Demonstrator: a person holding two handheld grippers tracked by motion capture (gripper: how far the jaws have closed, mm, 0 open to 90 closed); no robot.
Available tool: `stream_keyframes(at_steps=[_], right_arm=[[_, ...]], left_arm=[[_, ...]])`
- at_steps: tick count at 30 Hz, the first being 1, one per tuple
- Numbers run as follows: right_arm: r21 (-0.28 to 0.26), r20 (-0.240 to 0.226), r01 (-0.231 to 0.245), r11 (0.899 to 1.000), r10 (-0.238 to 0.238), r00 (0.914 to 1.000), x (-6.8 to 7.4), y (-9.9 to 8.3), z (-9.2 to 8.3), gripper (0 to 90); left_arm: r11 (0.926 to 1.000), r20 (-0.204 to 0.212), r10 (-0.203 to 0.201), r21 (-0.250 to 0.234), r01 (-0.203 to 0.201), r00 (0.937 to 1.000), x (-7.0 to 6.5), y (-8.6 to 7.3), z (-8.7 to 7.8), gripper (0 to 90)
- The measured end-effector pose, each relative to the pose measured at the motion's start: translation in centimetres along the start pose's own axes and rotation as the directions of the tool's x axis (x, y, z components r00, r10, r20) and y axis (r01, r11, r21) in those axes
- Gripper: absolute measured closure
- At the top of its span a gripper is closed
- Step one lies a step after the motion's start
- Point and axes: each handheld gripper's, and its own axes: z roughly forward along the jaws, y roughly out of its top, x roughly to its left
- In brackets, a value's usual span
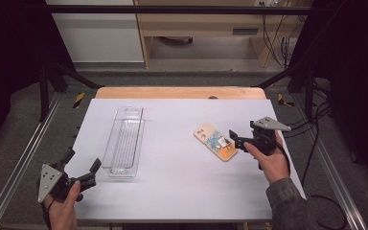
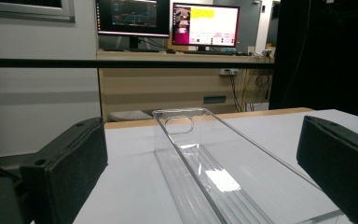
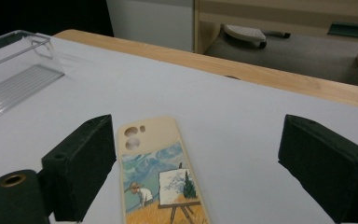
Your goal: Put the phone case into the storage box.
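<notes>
Phone case [image 1: 215,142] lies flat on the white surface [image 1: 182,182], right of the clear tray [image 1: 123,140]. Right gripper [image 1: 233,139] is just beside the case, fingers open around its end. Left gripper [image 1: 88,173] has open fingers near the tray.

wooden desk [image 2: 177,84], two monitors [image 2: 205,23]

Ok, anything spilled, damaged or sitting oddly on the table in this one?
Nothing stands out. The phone case lies flat on the white table, at a slant to its edges, between the open jaws of the right gripper. The clear tray stands upright and empty, ahead of the open left gripper. No spill or damage shows.
</notes>
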Motion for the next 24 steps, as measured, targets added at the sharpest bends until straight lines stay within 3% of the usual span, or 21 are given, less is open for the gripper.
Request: stream_keyframes(at_steps=[3,4,6,10,16,24], right_arm=[[0.025,0.019,-0.023,0.999,0.023,0.9996,-0.9,1.3,0.6,18.2],[0.052,0.039,-0.033,0.998,0.031,0.9988,-1.5,1.9,1.0,24.9],[0.057,0.041,-0.036,0.998,0.034,0.9986,-1.7,2.2,1.1,26.1],[0.099,0.055,-0.019,0.995,0.013,0.9984,-2.3,3.1,2.5,38.1],[0.141,0.06,-0.013,0.99,0.005,0.9982,-2.5,3.0,4.2,47.0],[0.157,0.063,0.0,0.988,-0.01,0.998,-2.8,2.5,5.8,60.4]], left_arm=[[1.0,0.0,0.002,-0.002,-0.002,1.0,-0.1,0.1,0.0,1.6],[1.0,0.006,-0.001,-0.002,0.001,1.0,-0.1,0.1,0.1,1.7],[1.0,0.016,0.007,0.003,-0.007,0.9999,-0.2,0.0,0.3,1.8],[0.9999,0.019,0.004,0.011,-0.004,0.9998,-0.2,-0.1,0.5,2.0],[0.9999,0.022,-0.004,0.016,0.004,0.9997,-0.1,-0.3,0.8,2.2],[0.9998,0.039,-0.013,0.017,0.012,0.9991,-0.2,-0.5,1.6,2.7]])
